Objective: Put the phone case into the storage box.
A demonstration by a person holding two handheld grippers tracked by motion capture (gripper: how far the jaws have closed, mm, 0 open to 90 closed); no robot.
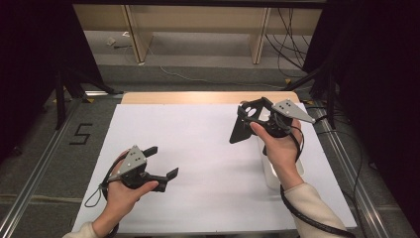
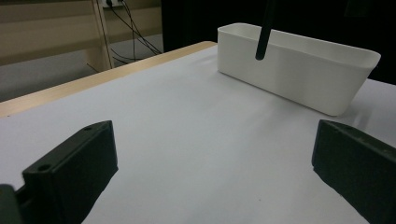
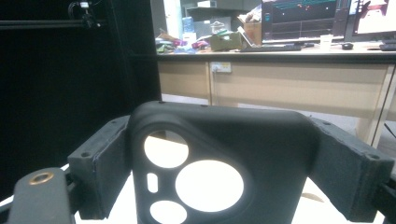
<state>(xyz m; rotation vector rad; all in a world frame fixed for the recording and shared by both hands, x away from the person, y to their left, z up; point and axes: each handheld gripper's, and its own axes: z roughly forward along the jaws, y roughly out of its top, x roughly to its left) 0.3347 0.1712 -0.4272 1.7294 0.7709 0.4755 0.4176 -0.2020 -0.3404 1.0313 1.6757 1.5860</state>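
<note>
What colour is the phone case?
Black phone case, best seen in the right gripper view.

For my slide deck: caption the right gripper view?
Right tongs clamp a black rubbery phone case with round camera cutouts, held upright.

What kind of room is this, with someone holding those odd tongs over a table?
Probably a lab or workshop set up for recording. A white-covered table stands between black curtains, cables trail over the floor, and a desk with computer screens stands behind.
</note>
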